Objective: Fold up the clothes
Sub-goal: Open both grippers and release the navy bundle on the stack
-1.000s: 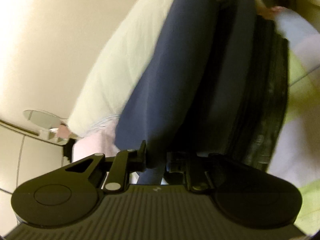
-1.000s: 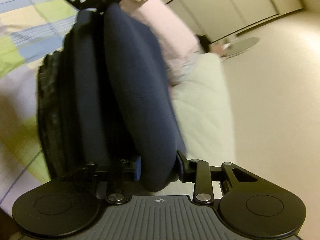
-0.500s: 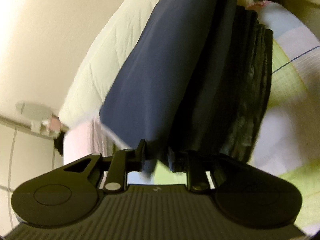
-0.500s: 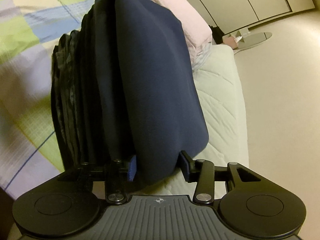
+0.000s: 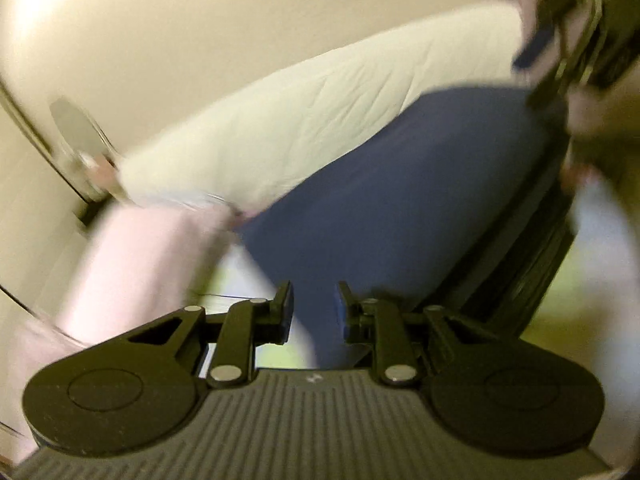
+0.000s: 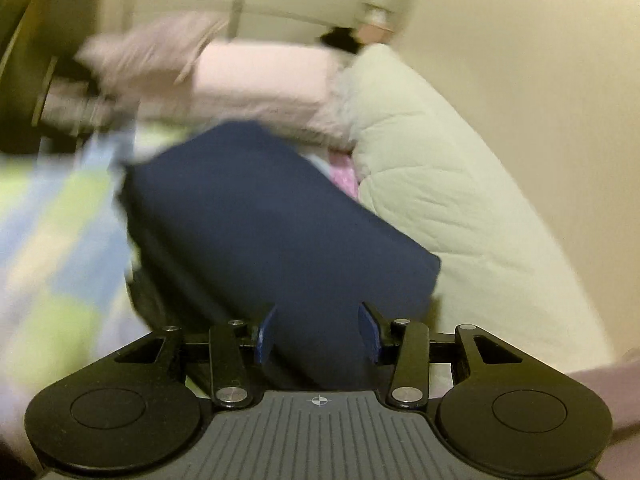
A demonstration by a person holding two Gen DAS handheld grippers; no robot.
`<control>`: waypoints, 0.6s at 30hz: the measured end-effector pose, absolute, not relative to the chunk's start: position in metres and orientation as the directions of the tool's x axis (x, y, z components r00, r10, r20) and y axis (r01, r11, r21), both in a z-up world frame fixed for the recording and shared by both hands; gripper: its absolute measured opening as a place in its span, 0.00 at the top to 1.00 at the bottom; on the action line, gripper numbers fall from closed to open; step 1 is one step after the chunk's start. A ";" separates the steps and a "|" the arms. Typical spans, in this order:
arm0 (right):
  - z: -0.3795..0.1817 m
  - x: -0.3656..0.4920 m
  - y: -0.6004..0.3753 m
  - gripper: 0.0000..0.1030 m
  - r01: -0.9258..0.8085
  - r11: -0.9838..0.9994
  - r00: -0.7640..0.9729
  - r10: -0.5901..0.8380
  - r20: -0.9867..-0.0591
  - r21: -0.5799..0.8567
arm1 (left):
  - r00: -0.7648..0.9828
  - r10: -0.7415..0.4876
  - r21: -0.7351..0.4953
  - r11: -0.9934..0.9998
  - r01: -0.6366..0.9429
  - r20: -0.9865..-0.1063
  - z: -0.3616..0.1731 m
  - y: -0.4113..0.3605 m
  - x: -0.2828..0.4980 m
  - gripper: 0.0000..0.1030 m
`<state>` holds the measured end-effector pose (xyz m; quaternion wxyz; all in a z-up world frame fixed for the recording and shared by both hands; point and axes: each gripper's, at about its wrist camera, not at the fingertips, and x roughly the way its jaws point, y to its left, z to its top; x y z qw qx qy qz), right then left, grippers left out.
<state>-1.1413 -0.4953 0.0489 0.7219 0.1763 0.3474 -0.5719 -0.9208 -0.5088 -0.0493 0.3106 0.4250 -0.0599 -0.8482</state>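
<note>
Cream floor [image 6: 540, 80] beside a pale quilted mattress [image 6: 440, 184], warmly lit.

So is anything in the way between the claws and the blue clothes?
No, nothing visible. The folded navy garment lies right between the fingers of the right claw and of the left claw, both open, with only blue cloth in the gaps.

My left gripper [image 5: 313, 312] has its jaws parted, with the folded navy garment [image 5: 392, 208] running between and beyond them. Left of the jaws lies a pink cloth [image 5: 136, 264]; ahead, a pale quilted duvet [image 5: 304, 128]. The other gripper [image 5: 576, 36] blurs far right.
</note>
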 end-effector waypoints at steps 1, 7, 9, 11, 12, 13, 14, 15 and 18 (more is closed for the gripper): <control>0.049 -1.146 -0.505 0.58 0.963 0.253 0.118 -0.699 -0.705 -0.089 | -0.450 -0.537 0.305 -0.816 0.491 -0.713 -0.051 -0.515 -0.926 0.84; 0.008 -1.165 -0.521 0.58 0.960 0.279 0.156 -0.629 -0.762 -0.034 | -0.421 -0.475 0.235 -0.831 0.505 -0.773 -0.069 -0.522 -0.935 0.88; 0.004 -1.172 -0.519 0.58 0.961 0.277 0.172 -0.623 -0.763 -0.009 | -0.414 -0.471 0.234 -0.831 0.505 -0.779 -0.072 -0.522 -0.936 0.88; 0.007 -1.169 -0.519 0.58 0.960 0.278 0.168 -0.629 -0.759 -0.018 | -0.406 -0.467 0.233 -0.831 0.506 -0.785 -0.075 -0.523 -0.937 0.87; 0.010 -1.168 -0.521 0.58 0.960 0.279 0.164 -0.633 -0.757 -0.025 | -0.403 -0.465 0.232 -0.831 0.506 -0.788 -0.076 -0.523 -0.937 0.87; 0.011 -1.167 -0.523 0.58 0.961 0.276 0.160 -0.636 -0.755 -0.029 | -0.399 -0.464 0.232 -0.831 0.506 -0.791 -0.078 -0.523 -0.938 0.85; 0.012 -1.167 -0.525 0.58 0.961 0.273 0.156 -0.639 -0.753 -0.033 | -0.395 -0.462 0.231 -0.831 0.506 -0.794 -0.079 -0.523 -0.938 0.82; 0.013 -1.166 -0.526 0.57 0.962 0.271 0.153 -0.640 -0.753 -0.035 | -0.391 -0.460 0.227 -0.829 0.511 -0.798 -0.079 -0.524 -0.938 0.81; 0.018 -1.164 -0.522 0.54 0.965 0.260 0.152 -0.637 -0.756 -0.025 | -0.371 -0.455 0.205 -0.811 0.548 -0.810 -0.071 -0.522 -0.933 0.81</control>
